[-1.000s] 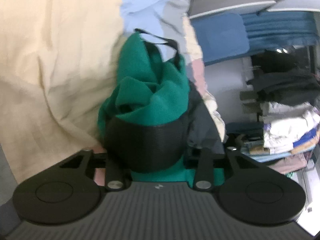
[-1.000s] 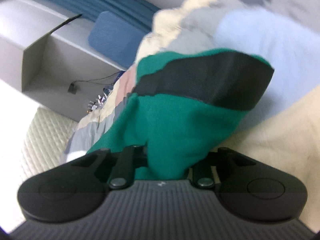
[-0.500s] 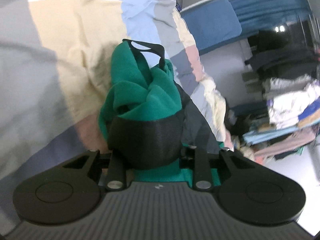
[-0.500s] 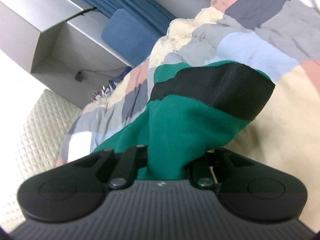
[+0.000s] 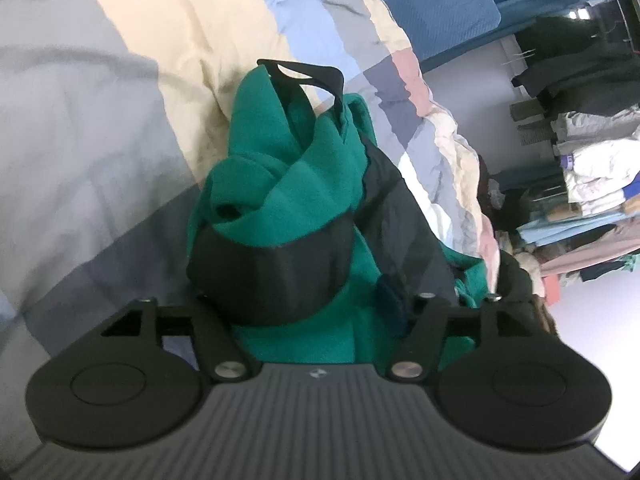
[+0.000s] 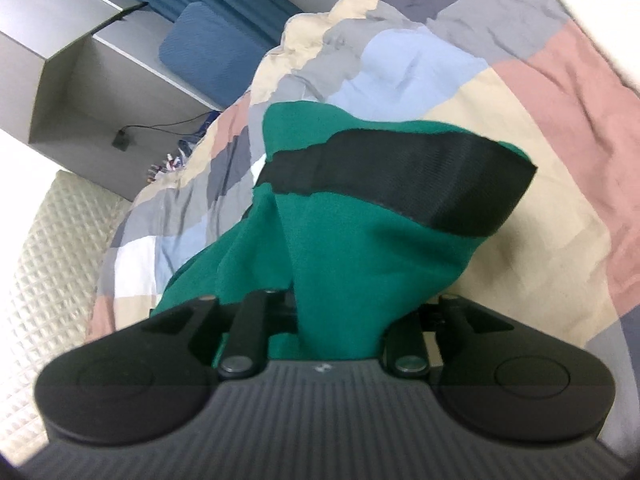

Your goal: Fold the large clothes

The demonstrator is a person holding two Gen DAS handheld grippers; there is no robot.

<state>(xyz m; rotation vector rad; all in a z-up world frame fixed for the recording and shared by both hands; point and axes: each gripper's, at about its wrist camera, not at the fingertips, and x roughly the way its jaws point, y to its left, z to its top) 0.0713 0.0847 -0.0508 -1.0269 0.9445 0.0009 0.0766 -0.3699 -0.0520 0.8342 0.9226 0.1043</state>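
A green garment (image 5: pixel 320 184) with a black band (image 6: pixel 400 184) bunches between the jaws of both our grippers, over the patchwork quilt of a bed (image 5: pixel 100 120). The jaws of the left gripper (image 5: pixel 316 320) and the right gripper (image 6: pixel 332 312), pinched tight on the cloth a second ago, are now opening with fabric still between them; we judge the fold is being let go. Beyond the left gripper, to its right, stacked clothes (image 5: pixel 592 176) fill shelves; ahead-left of the right one stands a blue cushion (image 6: pixel 208 48).
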